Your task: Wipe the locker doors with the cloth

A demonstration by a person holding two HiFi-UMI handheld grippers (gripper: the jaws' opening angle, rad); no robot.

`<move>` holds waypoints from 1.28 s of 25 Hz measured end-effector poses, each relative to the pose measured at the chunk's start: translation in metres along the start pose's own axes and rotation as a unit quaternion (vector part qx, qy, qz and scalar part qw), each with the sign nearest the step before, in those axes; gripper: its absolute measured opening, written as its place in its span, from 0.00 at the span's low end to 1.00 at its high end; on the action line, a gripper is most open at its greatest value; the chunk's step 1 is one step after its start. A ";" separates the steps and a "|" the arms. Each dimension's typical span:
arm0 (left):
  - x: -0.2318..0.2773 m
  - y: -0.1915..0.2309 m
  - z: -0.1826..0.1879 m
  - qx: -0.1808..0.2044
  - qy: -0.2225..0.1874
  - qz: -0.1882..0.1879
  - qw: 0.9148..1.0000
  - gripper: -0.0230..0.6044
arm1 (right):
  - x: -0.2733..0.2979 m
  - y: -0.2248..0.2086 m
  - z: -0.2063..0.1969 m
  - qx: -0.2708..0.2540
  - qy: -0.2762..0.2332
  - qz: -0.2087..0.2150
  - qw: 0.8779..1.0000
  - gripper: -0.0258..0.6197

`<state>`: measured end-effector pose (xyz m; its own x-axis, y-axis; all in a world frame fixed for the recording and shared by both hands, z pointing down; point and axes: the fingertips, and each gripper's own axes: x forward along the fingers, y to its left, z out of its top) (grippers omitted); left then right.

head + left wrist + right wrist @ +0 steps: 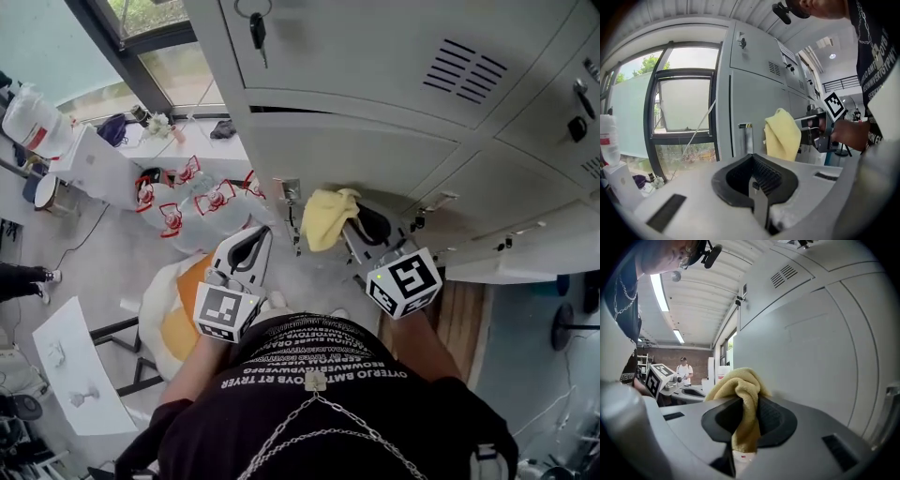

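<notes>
A yellow cloth (330,217) is bunched in my right gripper (361,228), which is shut on it. In the right gripper view the cloth (740,394) rises out of the jaws right beside a grey locker door (811,348); I cannot tell whether it touches. In the head view this door (375,155) sits below an upper door with a key (255,28) in its lock. My left gripper (249,247) hangs left of the cloth, shut and empty, away from the lockers. From the left gripper view the cloth (783,133) and right gripper (816,130) show ahead.
A metal latch (286,192) sticks out at the door's left edge. Plastic bags with red print (202,202) lie below the window (159,66). A white board (80,375) stands at the left. More locker doors (525,187) run to the right. A person (683,370) stands far off.
</notes>
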<state>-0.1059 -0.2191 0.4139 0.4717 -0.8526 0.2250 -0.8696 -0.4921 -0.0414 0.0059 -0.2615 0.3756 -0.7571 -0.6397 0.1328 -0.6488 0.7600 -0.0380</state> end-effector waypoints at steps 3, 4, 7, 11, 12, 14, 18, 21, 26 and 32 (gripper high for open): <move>0.004 0.019 0.002 0.004 -0.003 -0.013 1.000 0.04 | 0.020 0.012 -0.001 -0.004 0.003 -0.005 1.000 0.15; 0.006 0.024 0.002 0.006 -0.005 -0.019 1.000 0.04 | 0.026 0.016 -0.001 -0.007 0.004 -0.005 1.000 0.15; 0.016 0.035 0.002 0.011 -0.010 -0.042 0.999 0.05 | 0.041 0.024 -0.001 -0.020 0.004 -0.009 1.000 0.15; 0.031 0.039 0.002 0.019 -0.015 -0.084 0.996 0.05 | 0.050 0.019 -0.006 -0.036 0.014 -0.038 0.999 0.15; 0.034 0.040 0.003 0.020 -0.015 -0.093 0.995 0.04 | 0.049 0.015 -0.007 -0.042 0.022 -0.046 0.998 0.15; 0.039 0.042 0.004 0.023 -0.016 -0.108 0.994 0.04 | 0.048 0.010 -0.008 -0.052 0.031 -0.055 0.997 0.15; 0.051 0.040 0.004 0.029 -0.014 -0.133 0.991 0.05 | 0.045 0.006 -0.006 -0.079 0.033 -0.079 0.993 0.15; 0.057 0.031 0.005 0.032 -0.014 -0.148 0.988 0.05 | 0.037 -0.002 -0.008 -0.066 0.024 -0.093 0.993 0.15; 0.063 0.013 0.005 0.034 -0.009 -0.160 0.986 0.05 | 0.019 -0.020 -0.013 -0.062 0.028 -0.118 0.991 0.16; 0.065 -0.005 0.007 0.028 -0.007 -0.141 0.990 0.04 | -0.009 -0.047 -0.019 -0.057 0.039 -0.129 0.989 0.16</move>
<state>-0.0696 -0.2730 0.4220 0.6969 -0.6817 0.2227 -0.6937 -0.7196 -0.0319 0.0445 -0.2893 0.3945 -0.5568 -0.8060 0.2007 -0.8030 0.5841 0.1184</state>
